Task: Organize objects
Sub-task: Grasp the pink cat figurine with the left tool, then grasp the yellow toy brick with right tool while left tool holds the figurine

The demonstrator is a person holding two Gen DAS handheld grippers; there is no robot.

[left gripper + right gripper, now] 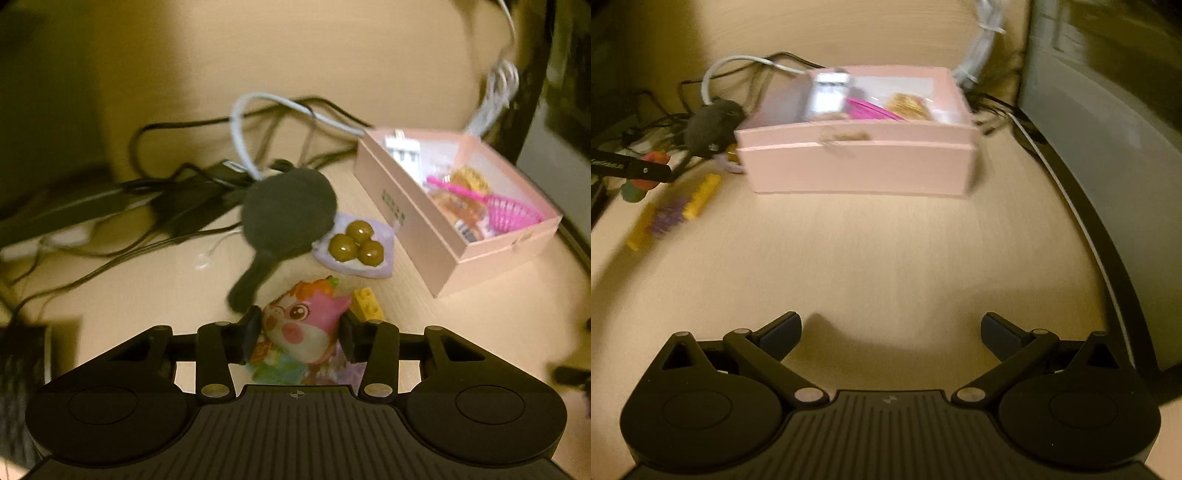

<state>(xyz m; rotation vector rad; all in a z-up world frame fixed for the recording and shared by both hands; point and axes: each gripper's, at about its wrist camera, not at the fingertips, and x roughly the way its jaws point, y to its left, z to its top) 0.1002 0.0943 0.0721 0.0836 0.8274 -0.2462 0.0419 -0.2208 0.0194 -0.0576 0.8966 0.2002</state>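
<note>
My left gripper (pixel 301 328) is shut on a pink and orange cartoon squishy toy (pixel 306 325), one pad against each of its sides, just above the table. A yellow brick (pixel 367 302) lies right behind the toy. Further back are a purple plate (pixel 369 267) with three olive-brown balls and a dark grey felt paddle (pixel 288 214). To the right stands an open pink box (pixel 406 221) holding a pink scoop (pixel 506 212) and snack packets. My right gripper (pixel 890 332) is open over bare table, well in front of the pink box (pixel 857 166).
Black cables and a power adapter (pixel 192 206) are tangled at the back left, with a white cable (pixel 240 125) looped over them. Yellow bricks (pixel 701 195) and a purple piece (pixel 668 216) lie left of the box. A grey panel (pixel 1108 184) edges the table's right side.
</note>
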